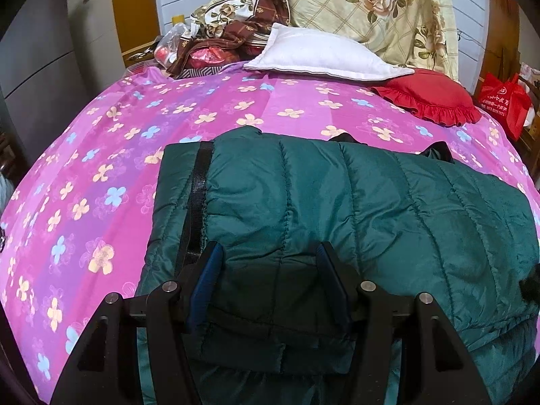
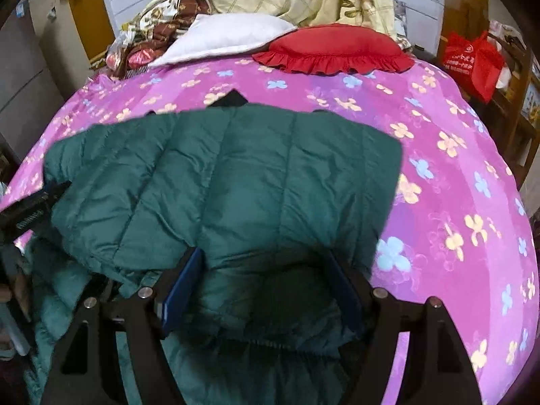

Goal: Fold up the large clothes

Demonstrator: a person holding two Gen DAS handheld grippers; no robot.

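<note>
Dark green quilted puffer jacket (image 1: 354, 195), lying folded on the pink and purple bedspread printed with yellow and blue flowers (image 1: 101, 155); its near edge hangs toward me over the side of the bed.

Left view: my left gripper (image 1: 268, 253) stands with its blue-padded fingers (image 1: 209, 270) set apart on either side of a thick fold of the jacket. The padding fills the gap between them and both pads lie against it, so I hold that fold. A black zipper band (image 1: 197, 199) runs along the jacket's left edge, just beyond my left finger.

Right view: my right gripper (image 2: 266, 256) likewise straddles a bulging fold of the jacket (image 2: 236, 175) at its near edge, jaws fairly wide, blue pads (image 2: 182, 287) pressed to the fabric on both sides. The jacket's right edge ends on the bedspread (image 2: 455, 202). At the left border of this view, part of my other black tool (image 2: 30, 212) rests at the jacket's corner.

At the head of the bed: a white pillow (image 1: 324, 55), a red ruffled cushion (image 1: 428, 98) touching it, a cream floral quilt (image 1: 371, 6) propped behind, and a red bag (image 1: 506, 101) beside the bed.
</note>
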